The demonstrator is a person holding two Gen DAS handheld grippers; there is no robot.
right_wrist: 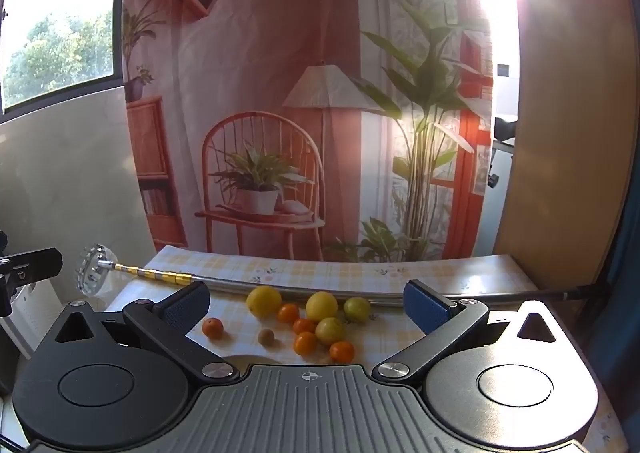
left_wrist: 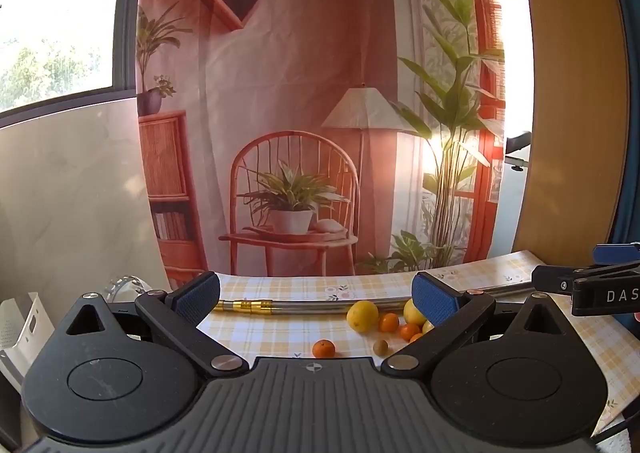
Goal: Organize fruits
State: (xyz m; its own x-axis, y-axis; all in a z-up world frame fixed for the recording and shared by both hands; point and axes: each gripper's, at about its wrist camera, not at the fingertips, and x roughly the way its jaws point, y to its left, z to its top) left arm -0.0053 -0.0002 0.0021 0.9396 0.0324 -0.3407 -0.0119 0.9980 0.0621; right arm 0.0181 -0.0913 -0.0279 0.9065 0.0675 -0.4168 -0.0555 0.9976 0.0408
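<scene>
Above the fruit [right_wrist: 304,319] — both jaws wide, empty

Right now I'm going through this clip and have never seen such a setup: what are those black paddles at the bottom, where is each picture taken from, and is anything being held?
No robot arm here: a person carries a handheld claw in each hand, each with a camera looking forward along its two blue-padded fingers. One picture is from the left claw, the other from the right claw. Both are open and hold nothing.

Ahead is a table with a yellow checked tablecloth. On it lie loose fruits: yellow ones like this lemon, small oranges and a small brown fruit. A long metal pole lies behind them. The room behind is a printed backdrop.
</scene>
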